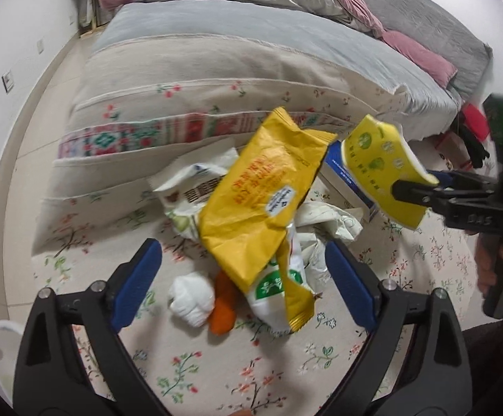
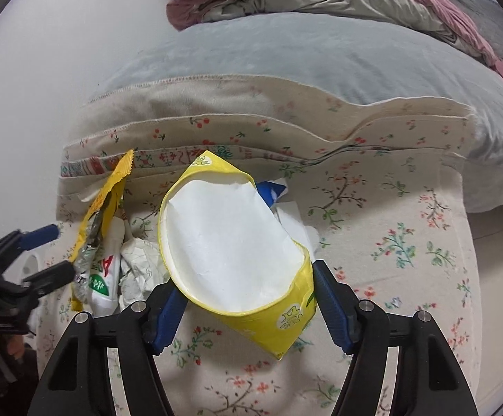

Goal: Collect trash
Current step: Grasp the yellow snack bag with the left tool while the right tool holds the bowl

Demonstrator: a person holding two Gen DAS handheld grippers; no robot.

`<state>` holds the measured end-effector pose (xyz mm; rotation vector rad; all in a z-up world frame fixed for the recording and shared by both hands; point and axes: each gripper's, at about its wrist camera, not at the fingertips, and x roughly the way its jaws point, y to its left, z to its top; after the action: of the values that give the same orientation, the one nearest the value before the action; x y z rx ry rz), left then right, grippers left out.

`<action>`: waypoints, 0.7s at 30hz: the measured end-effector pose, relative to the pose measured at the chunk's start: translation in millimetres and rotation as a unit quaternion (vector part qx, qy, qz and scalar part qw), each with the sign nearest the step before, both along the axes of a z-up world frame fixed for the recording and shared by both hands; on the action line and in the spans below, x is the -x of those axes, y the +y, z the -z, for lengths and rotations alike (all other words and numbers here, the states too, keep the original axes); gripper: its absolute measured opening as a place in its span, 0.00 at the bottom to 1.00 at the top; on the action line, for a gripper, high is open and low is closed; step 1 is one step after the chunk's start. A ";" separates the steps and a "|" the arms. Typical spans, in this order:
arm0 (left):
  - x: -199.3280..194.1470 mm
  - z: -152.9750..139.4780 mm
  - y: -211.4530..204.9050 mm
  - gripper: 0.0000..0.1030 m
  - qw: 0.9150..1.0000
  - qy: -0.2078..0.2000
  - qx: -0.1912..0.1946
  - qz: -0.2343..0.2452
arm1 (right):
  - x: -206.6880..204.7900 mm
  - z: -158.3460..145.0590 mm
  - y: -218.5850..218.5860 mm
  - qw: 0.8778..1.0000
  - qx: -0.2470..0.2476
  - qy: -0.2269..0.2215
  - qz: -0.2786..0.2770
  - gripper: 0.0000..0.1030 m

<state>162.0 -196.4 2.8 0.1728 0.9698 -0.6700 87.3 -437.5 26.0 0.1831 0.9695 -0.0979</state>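
Note:
A pile of trash lies on the floral cloth: a yellow snack bag [image 1: 262, 201], white wrappers [image 1: 192, 187], a white tissue ball [image 1: 192, 298], an orange piece [image 1: 222, 308] and a blue and white box [image 1: 348, 180]. My left gripper [image 1: 243, 280] is open, its blue fingers on either side of the snack bag's lower end; it also shows in the right wrist view [image 2: 55, 253]. My right gripper [image 2: 244, 301] holds a squashed yellow paper cup [image 2: 237, 253] between its fingers, above the cloth; that cup also shows in the left wrist view [image 1: 383, 170].
The floral cloth [image 2: 390, 242] covers the floor in front of a bed [image 1: 217, 41] with grey, pink and beige bedding. A white wall [image 1: 26, 34] stands at the left. Red items [image 1: 473, 121] sit by the bed's right end.

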 end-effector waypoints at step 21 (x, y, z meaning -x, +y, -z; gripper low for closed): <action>-12.1 13.3 1.0 0.54 0.998 0.034 0.055 -0.014 | 36.8 0.6 -33.3 0.999 -0.008 0.004 0.049 0.68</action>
<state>174.1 -195.4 -10.5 0.0386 0.9968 -0.7047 50.5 -470.9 25.4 0.2450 0.9688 -0.1812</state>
